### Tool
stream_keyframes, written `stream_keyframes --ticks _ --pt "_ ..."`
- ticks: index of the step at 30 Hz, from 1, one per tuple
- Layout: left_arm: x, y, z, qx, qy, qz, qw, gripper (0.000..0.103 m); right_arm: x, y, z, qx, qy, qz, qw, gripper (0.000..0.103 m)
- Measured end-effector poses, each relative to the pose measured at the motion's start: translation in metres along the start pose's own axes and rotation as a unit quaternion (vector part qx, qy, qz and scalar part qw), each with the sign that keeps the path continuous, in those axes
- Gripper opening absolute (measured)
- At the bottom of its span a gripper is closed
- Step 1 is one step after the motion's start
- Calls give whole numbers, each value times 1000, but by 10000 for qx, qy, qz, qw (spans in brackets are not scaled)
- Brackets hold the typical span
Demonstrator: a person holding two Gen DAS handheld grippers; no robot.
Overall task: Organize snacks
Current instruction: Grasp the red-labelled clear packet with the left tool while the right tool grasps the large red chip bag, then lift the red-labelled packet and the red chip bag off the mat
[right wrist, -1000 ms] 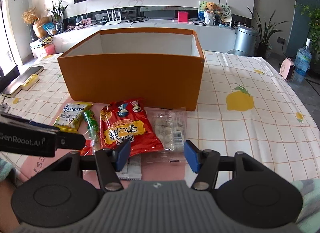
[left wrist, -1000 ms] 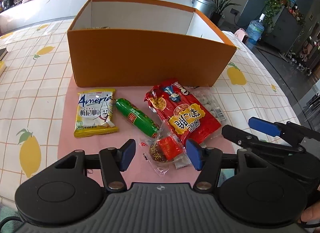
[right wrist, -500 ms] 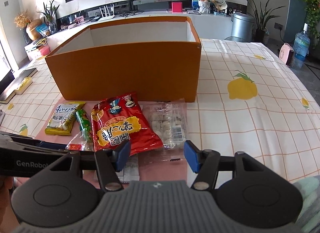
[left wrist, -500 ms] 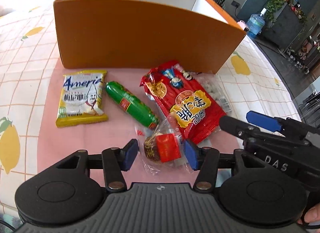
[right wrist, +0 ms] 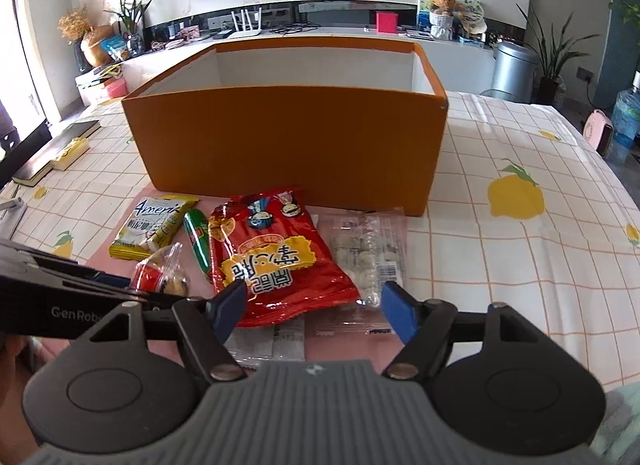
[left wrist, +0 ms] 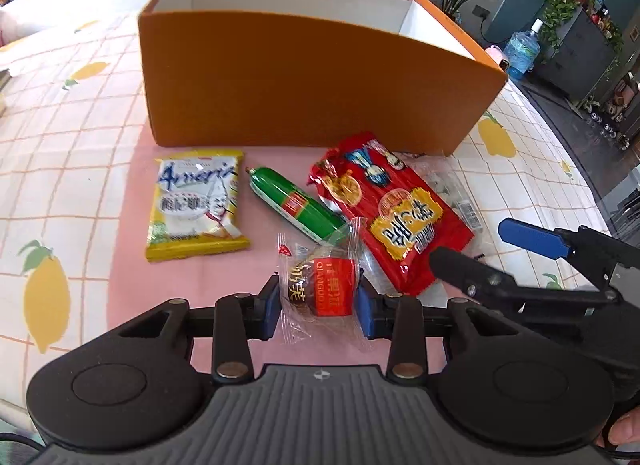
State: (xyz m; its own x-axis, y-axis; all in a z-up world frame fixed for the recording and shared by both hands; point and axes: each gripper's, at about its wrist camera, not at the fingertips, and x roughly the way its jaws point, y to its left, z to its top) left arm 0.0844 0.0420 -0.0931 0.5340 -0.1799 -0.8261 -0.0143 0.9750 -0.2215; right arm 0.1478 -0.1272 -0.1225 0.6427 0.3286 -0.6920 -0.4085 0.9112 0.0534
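Small clear-wrapped snack (left wrist: 320,289), red label and dark contents, lies on the pink mat (left wrist: 192,281) at the near edge of the desk (left wrist: 60,137), clamped between the two blue pads of the left claw (left wrist: 318,307), whose jaws press its wrapper from both sides. Behind it, touching or nearly touching its wrapper, lies the green sausage stick (left wrist: 296,205); left of that the yellow packet (left wrist: 196,205); right of it the large red bag (left wrist: 392,213), which overlaps a clear pack of pale sweets (right wrist: 368,253). The orange box (left wrist: 312,85), open-topped and white inside, stands beyond all the snacks. The right claw (right wrist: 316,307) hovers spread wide over the near end of the red bag and grips nothing; flat clear packets beneath it are hard to identify. Lemon-print cloth (right wrist: 516,193) covers the desk.
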Motion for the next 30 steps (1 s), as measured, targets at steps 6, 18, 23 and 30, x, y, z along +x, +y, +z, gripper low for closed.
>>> stream_keyframes --ticks 6,18,23,30 --pt "-5 14 6 -174 -135 124 9997 42 13 8 7 -199 75 149 9997 84" --pt "0 21 10 -230 -119 138 9996 42 51 22 24 -784 507 312 9951 93" --pt "-1 24 11 -258 -114 76 9996 42 56 17 25 -610 656 428 9951 88" --pt "0 26 10 -301 -67 37 9995 42 54 18 24 -578 635 427 9954 78"
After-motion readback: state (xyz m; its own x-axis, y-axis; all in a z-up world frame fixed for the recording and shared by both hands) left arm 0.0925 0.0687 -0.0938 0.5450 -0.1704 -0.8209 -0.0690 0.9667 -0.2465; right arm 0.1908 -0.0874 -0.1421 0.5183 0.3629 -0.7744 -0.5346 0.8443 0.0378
